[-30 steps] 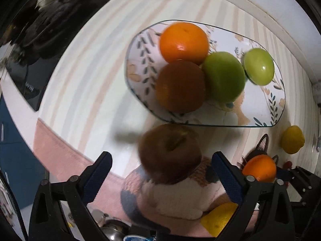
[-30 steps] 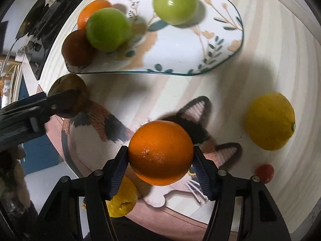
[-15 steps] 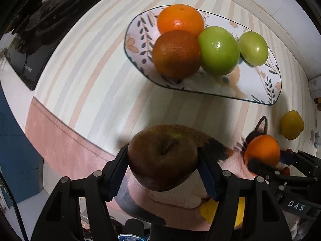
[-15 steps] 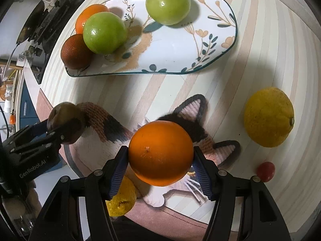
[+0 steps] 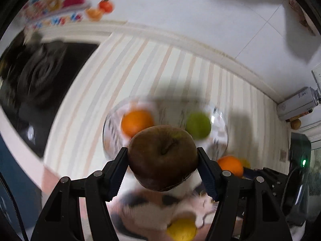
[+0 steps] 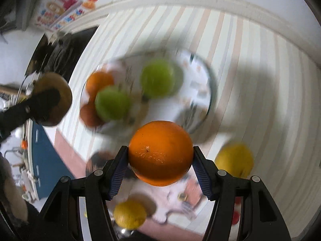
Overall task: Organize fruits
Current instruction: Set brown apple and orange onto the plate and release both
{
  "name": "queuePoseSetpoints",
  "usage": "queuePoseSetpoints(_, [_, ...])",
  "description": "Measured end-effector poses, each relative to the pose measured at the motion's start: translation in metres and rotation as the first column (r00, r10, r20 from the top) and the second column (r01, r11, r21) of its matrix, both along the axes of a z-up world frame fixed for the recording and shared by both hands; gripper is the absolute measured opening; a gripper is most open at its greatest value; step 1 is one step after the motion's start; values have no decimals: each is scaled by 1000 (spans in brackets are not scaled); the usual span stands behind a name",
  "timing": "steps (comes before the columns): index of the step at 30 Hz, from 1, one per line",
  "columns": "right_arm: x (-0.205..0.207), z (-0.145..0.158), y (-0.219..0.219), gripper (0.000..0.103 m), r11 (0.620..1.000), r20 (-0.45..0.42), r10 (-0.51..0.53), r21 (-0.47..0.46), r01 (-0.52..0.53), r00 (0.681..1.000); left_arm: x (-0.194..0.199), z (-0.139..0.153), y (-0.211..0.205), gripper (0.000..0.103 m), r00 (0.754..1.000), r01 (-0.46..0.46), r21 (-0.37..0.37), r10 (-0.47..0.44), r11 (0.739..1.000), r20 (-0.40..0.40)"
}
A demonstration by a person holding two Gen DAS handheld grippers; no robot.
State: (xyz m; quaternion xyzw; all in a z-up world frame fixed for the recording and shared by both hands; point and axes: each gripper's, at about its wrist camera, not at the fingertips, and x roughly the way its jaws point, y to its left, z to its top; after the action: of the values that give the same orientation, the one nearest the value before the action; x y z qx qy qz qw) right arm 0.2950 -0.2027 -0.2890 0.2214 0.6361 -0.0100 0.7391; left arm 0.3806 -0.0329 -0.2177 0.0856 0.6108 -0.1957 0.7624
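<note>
My left gripper (image 5: 162,153) is shut on a dark brown apple (image 5: 162,160), held in the air in front of the patterned plate (image 5: 109,132). My right gripper (image 6: 159,150) is shut on an orange (image 6: 160,156), also lifted, just in front of the plate's rim (image 6: 209,88). The plate holds two green apples (image 6: 158,78) (image 6: 112,102), an orange (image 6: 98,84) and a dark brown fruit (image 6: 88,116). The right wrist view shows the left gripper's brown apple (image 6: 60,92) at the far left. Both views are motion-blurred.
Two lemons (image 6: 234,160) (image 6: 129,213) and a small red fruit (image 6: 235,217) lie on the striped table near a cat-shaped mat (image 6: 180,196). A black stove (image 5: 36,76) stands at the left. A can (image 5: 297,104) lies by the wall at the right.
The left gripper's jaws closed on the brown apple and lifted it off the mat. Both grippers rose and tilted up, so the plate looks smaller. The right gripper kept its orange.
</note>
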Motion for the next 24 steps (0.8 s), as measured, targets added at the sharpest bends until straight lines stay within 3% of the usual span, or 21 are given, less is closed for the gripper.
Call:
queuePoseSetpoints(5, [32,-18,-9,65,1000,-47,-18,-17,17,999,48,-25,-48,65,995,103,95,-100,990,-29])
queuePoseSetpoints(11, [42,-28,2,65,1000,-77,14,-26,-16,997,66,-68,-79,65,976,197,178,-176,964,-128])
queuePoseSetpoints(22, [45,-46,5,66,1000,-114,12,29,-8,993,77,-105,-84,65,962,193,220,-141,956,-233])
queuePoseSetpoints(24, [46,-47,4,75,998,-118,5,59,2,993,80,-105,-81,66,962,169,200,-118,965,-245])
